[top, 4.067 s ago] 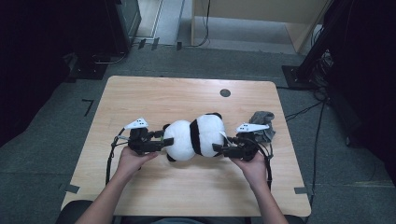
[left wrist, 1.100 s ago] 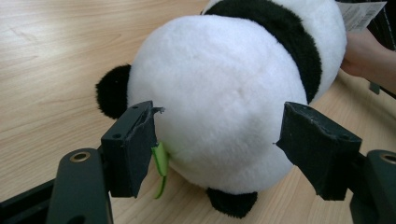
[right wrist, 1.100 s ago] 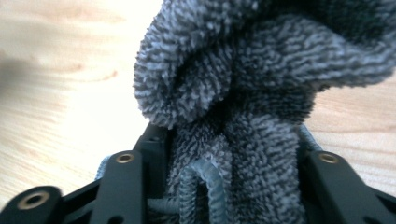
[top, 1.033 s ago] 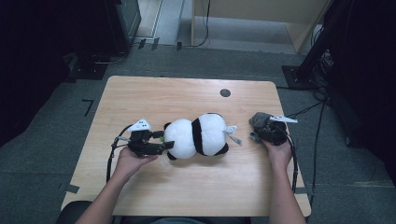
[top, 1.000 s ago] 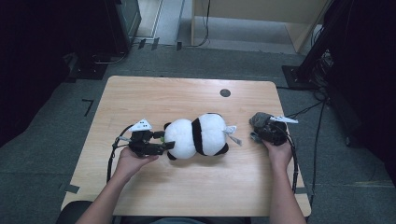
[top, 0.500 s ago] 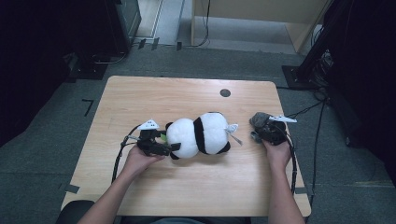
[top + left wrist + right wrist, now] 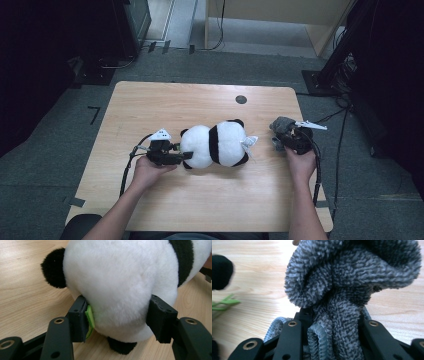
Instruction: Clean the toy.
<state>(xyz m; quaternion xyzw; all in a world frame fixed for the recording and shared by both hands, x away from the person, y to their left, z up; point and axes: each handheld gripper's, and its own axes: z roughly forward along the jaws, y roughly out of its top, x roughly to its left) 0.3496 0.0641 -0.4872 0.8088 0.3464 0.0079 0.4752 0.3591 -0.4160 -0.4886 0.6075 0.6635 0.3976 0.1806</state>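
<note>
- A black-and-white plush panda (image 7: 215, 145) is lying lengthwise across the middle of the surface (image 7: 200, 100), its white round end sitting between the jaws of the left gripper (image 7: 186, 156), with a green tag (image 7: 89, 320) pressing against one jaw.
- A grey fluffy cloth (image 7: 281, 126) is bunching up near the surface's right edge, pinched in the right gripper (image 7: 287, 140), well apart from the panda.
</note>
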